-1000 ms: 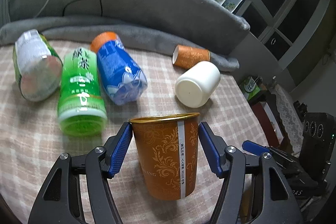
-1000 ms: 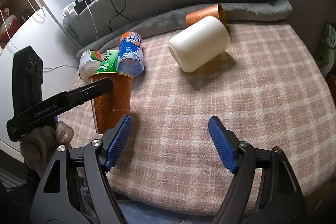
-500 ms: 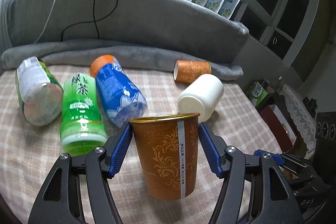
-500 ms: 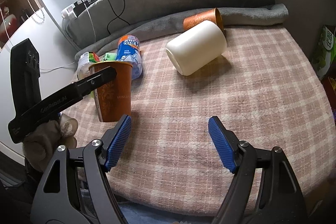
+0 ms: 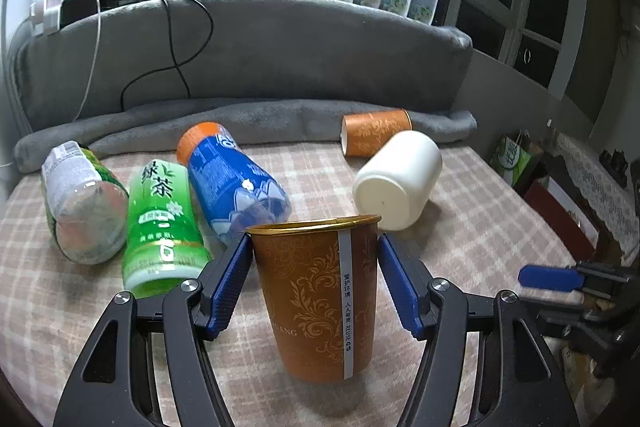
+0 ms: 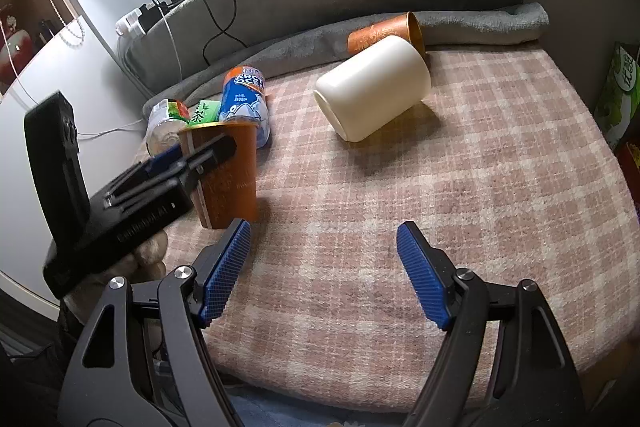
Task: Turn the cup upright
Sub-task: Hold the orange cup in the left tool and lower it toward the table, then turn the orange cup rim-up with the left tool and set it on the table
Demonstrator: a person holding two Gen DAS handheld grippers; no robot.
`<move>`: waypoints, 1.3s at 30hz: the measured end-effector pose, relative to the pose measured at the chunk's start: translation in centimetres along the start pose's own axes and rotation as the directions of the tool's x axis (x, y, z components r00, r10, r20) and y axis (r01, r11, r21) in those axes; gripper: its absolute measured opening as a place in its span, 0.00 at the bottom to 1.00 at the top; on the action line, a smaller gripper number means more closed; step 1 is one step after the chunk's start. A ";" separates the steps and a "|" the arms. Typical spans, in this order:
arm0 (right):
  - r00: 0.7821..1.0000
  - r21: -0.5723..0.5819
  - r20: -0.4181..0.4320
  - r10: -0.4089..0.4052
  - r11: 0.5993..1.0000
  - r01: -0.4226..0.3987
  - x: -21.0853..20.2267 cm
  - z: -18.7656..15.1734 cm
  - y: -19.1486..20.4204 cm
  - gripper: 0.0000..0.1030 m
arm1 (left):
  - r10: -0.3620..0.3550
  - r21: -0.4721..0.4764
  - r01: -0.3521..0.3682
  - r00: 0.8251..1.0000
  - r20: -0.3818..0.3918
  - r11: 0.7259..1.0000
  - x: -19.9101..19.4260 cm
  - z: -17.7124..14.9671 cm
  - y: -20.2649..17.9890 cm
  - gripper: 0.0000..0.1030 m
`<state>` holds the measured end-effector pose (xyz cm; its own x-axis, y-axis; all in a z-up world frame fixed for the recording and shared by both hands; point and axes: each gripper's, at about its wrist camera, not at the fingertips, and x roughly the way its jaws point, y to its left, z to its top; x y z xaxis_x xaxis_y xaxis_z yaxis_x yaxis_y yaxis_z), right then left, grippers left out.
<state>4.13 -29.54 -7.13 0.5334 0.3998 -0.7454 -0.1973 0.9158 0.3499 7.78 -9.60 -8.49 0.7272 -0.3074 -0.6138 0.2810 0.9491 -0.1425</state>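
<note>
An orange paper cup point(image 5: 320, 295) with gold swirls stands upright, rim up, on the checked cloth, between the blue pads of my left gripper point(image 5: 316, 279), which is shut on it. In the right wrist view the same cup point(image 6: 234, 179) stands at the left with the left gripper's black finger across it. My right gripper point(image 6: 324, 275) is open and empty over the cloth near the front edge. A white cup point(image 5: 398, 181) lies on its side behind, also seen in the right wrist view point(image 6: 372, 93). A second orange cup point(image 5: 376, 131) lies beyond it.
Three bottles lie on their sides at the left: a clear one point(image 5: 82, 203), a green tea one point(image 5: 162, 223) and a blue one point(image 5: 232, 183). A grey blanket roll point(image 5: 256, 119) and a sofa back point(image 5: 280, 47) close the far side. The cloth's right edge point(image 6: 616, 163) drops off.
The left gripper has tilted back level and lowered with the cup, whose base now rests on the cloth. The right gripper has stayed open and almost still.
</note>
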 end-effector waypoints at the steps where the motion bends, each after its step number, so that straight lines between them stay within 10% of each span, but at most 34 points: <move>1: 1.000 0.000 0.001 -0.001 1.000 0.001 0.0 0.0 0.0 0.76 | -0.001 0.002 0.001 1.000 -0.004 1.000 0.0 -0.2 0.0 0.63; 39: 1.000 -0.024 0.027 0.011 1.000 -0.010 -1.4 -0.3 2.0 0.76 | -0.095 0.008 0.095 0.993 -0.074 0.995 -4.3 -3.6 -0.5 0.69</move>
<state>2.76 -28.29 -5.55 0.5532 0.4082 -0.7262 -0.2222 0.9124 0.3436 2.21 -8.48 -8.56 0.6491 -0.3898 -0.6532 0.3539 0.9149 -0.1943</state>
